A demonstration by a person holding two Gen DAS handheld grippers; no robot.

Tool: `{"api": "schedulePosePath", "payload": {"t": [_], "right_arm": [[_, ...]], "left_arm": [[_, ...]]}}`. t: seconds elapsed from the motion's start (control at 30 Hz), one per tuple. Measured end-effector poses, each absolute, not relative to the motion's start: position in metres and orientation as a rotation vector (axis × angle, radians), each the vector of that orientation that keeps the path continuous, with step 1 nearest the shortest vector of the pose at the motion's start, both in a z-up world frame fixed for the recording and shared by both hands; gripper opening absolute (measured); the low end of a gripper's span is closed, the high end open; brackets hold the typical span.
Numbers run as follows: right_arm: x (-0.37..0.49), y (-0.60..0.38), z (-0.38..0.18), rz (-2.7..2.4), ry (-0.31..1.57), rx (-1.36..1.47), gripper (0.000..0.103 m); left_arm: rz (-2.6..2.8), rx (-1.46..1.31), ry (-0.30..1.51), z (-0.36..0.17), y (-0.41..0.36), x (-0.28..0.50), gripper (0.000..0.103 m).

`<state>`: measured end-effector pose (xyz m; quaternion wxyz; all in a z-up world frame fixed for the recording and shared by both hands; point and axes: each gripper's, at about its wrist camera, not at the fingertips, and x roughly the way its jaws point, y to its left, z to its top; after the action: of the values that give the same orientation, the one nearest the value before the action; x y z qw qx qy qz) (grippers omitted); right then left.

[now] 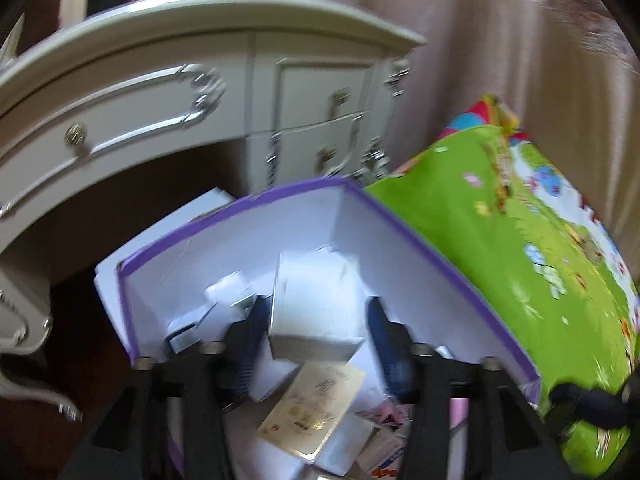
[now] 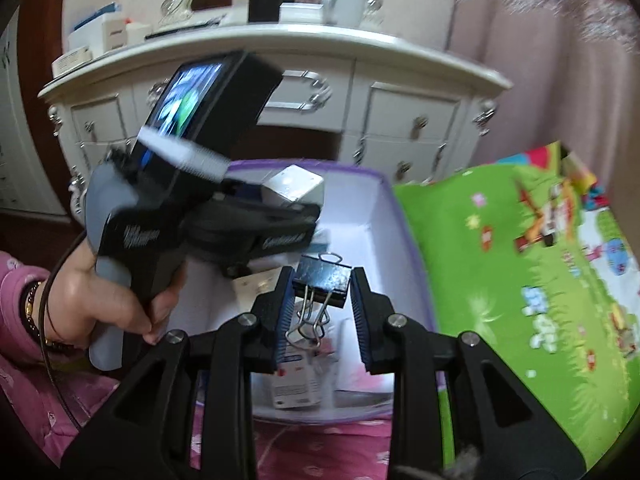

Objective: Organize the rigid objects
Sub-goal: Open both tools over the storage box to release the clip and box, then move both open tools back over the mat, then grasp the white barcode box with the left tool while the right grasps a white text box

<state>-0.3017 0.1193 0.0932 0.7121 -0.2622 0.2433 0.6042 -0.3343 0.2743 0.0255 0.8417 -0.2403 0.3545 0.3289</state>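
Left wrist view, left to right: cream dresser [image 1: 120, 120] with metal knobs at the far left and behind; in the middle, a purple-edged storage box [image 1: 288, 220], white inside, open at the top. Down in it, a jumble of small white cartons and a tan card [image 1: 316, 404]. Over that opening, the left gripper [image 1: 317, 304], pointing down into the storage box, fingers spread. Between them a white box [image 1: 312, 280], close against the left finger, with a narrow gap on the right finger's side; released rather than squeezed, as far as the blur allows. To the right, a green play mat [image 1: 500, 260] with cartoon prints, leaning against the side of the storage box, a beige curtain [image 1: 500, 60] behind.

Right wrist view, left to right: pink sleeve [image 2: 16, 292] and beaded bracelet at the edge, then a hand [image 2: 104, 300] wrapped around the grey handle of the left gripper, with a lit screen [image 2: 188, 112] mounted on top. At that gripper's tip, the white box again, above the far side of the storage box. In the centre, the right gripper [image 2: 321, 272] clenched on a black binder clip [image 2: 324, 282], both blue pads against its sides, wire handles hanging towards the camera, all above the open storage box. Pink printed fabric [image 2: 320, 448] under the near edge. Play mat at the right.
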Motion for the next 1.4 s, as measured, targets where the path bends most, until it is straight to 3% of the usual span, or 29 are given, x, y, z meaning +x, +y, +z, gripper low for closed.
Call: {"api": "schedulePosePath", "payload": {"t": [0.03, 0.07, 0.13, 0.4, 0.63, 0.9, 1.0, 1.1, 1.33, 1.4], "right_arm": [[-0.301, 0.120, 0.090, 1.349, 0.549, -0.576, 0.042], [-0.300, 0.119, 0.088, 1.349, 0.550, -0.566, 0.048], [-0.294, 0.111, 0.089, 1.348, 0.552, -0.526, 0.071], [-0.220, 0.050, 0.093, 1.111, 0.593, -0.354, 0.084], [-0.125, -0.040, 0.065, 0.762, 0.718, -0.316, 0.087], [0.010, -0.133, 0.030, 0.535, 0.857, -0.241, 0.087], [0.062, -0.157, 0.022, 0.512, 0.889, -0.146, 0.087], [0.100, -0.174, 0.020, 0.494, 0.900, -0.104, 0.087], [0.191, -0.154, 0.014, 0.610, 0.907, -0.235, 0.090], [0.214, -0.138, 0.012, 0.658, 0.896, -0.329, 0.098]], "left_arm": [[0.718, -0.507, 0.763, 0.023, 0.276, -0.334, 0.083], [0.752, -0.500, 0.779, 0.020, 0.277, -0.334, 0.087], [0.772, -0.496, 0.794, 0.018, 0.276, -0.332, 0.087], [0.587, -0.472, 0.812, 0.033, 0.233, -0.282, 0.087], [0.164, -0.293, 0.855, 0.054, 0.143, -0.151, 0.088], [0.098, -0.015, 0.928, 0.021, 0.081, 0.026, 0.088], [0.086, 0.021, 0.897, 0.013, 0.077, 0.046, 0.091], [0.078, -0.080, 0.921, 0.009, 0.093, 0.051, 0.102], [0.037, -0.220, 0.859, 0.012, 0.110, 0.047, 0.103], [0.039, -0.219, 0.859, 0.012, 0.108, 0.047, 0.103]]}}
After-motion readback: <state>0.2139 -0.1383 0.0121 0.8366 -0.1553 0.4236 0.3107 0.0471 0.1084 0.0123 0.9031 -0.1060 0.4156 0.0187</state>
